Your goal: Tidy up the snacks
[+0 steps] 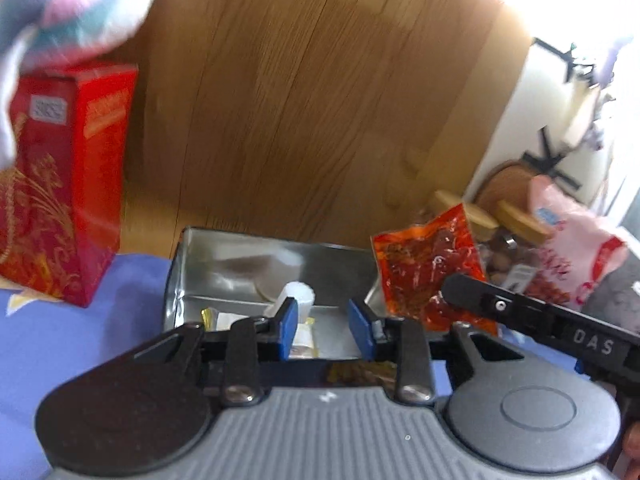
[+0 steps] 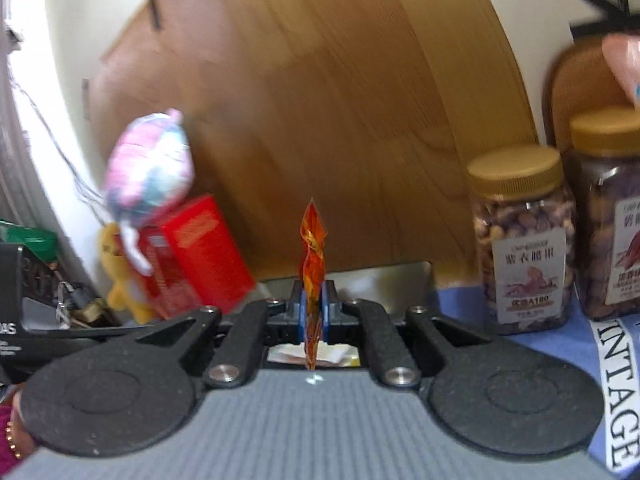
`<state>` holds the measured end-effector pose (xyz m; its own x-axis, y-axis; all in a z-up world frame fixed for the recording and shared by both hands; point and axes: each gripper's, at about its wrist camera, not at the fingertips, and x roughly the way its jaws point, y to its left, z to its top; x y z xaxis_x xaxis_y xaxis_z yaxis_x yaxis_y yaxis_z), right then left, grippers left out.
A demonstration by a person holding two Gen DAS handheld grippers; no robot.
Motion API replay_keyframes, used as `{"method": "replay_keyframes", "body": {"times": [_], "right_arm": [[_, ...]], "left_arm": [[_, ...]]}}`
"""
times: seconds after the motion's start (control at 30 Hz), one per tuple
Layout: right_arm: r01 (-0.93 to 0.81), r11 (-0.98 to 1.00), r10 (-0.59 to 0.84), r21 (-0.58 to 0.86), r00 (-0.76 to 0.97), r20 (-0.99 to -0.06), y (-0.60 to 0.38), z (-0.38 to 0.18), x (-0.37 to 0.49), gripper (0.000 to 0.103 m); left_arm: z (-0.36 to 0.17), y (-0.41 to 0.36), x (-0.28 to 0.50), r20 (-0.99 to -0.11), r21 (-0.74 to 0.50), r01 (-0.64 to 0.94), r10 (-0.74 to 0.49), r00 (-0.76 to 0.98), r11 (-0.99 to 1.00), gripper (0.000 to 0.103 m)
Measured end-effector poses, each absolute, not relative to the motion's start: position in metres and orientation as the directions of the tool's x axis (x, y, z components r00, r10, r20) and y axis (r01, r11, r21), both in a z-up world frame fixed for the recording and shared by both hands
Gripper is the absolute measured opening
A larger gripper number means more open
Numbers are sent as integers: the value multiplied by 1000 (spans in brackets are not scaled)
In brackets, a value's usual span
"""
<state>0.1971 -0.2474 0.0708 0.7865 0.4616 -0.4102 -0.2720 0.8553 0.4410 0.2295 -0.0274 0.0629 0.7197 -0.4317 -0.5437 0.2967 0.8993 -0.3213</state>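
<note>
Right gripper [image 2: 314,312] fingers pinched tight on the orange-red snack packet [image 2: 313,264], held edge-up, long axis vertical, just above the open metal tin [image 1: 208,264]'s right rim; left gripper [image 1: 323,322] hangs over the tin, fingers apart, empty.

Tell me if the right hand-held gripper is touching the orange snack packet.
Touching. The right wrist view shows the right hand-held gripper closed on the orange snack packet, its blue pads pressing both sides of the packet seen edge-on.
</note>
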Motion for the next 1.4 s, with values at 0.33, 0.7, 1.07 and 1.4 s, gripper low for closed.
{"method": "replay_keyframes", "body": {"times": [0.33,0.7,1.07,1.4], "right_arm": [[-217,884,403,413,803,-440,-257,50,188,32],[-58,824,435,563,702,-564,-326,7,146,33],[-65,756,537,652,631,-560,-321,-13,146,9],[-212,770,529,602,739,-417,-291,55,102,8]], "left_arm": [[45,-56,231,-607,-164,289,-327,724,943,36],[37,-87,186,-699,-197,402,-416,582,894,25],[2,-79,205,-731,-422,279,-506,458,863,21],[67,-45,165,-575,-449,331,-552,604,830,21]]}}
